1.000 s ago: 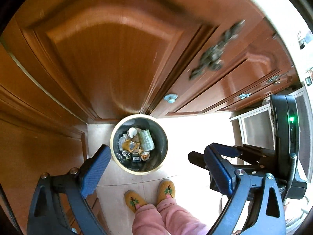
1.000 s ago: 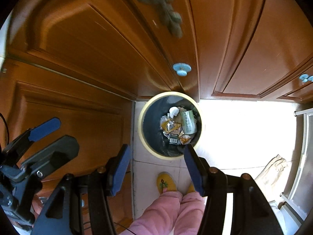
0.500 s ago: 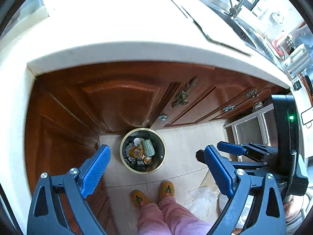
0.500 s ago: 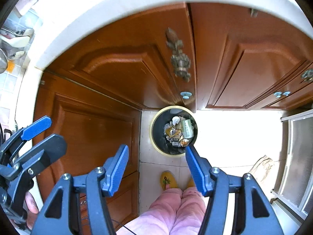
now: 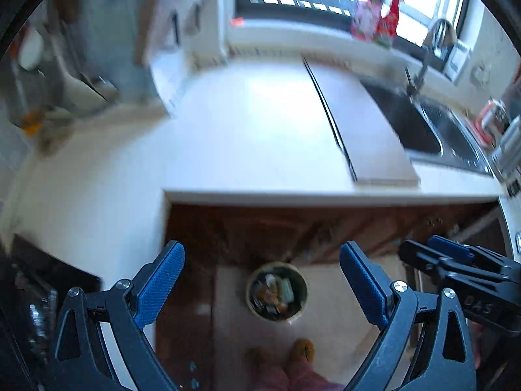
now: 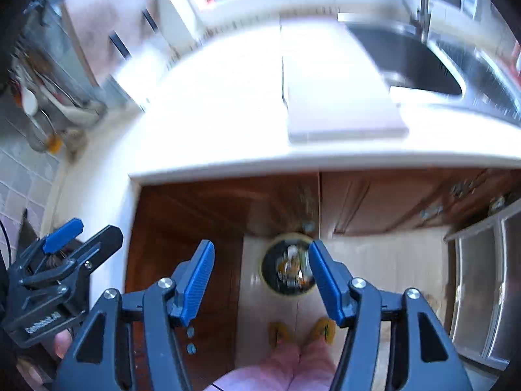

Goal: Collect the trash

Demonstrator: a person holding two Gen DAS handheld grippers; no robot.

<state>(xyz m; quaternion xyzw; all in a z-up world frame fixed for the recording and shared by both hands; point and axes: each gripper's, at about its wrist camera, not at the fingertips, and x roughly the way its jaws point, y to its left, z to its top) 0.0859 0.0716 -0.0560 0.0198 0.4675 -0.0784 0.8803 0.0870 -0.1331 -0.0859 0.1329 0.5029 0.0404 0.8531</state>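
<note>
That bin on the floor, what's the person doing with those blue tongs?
A person in pink trousers stands over a round trash bin already holding cans and wrappers. The left tongs and right tongs are both open and empty, held high above the bin. The white countertop beyond looks bare apart from a cutting board.

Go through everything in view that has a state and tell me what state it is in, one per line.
left gripper: open, holding nothing
right gripper: open, holding nothing
trash bin: upright on the floor, no lid, trash inside
cabinet doors: shut
sink: looks empty, though blurred
cutting board: lying flat on the countertop
</note>
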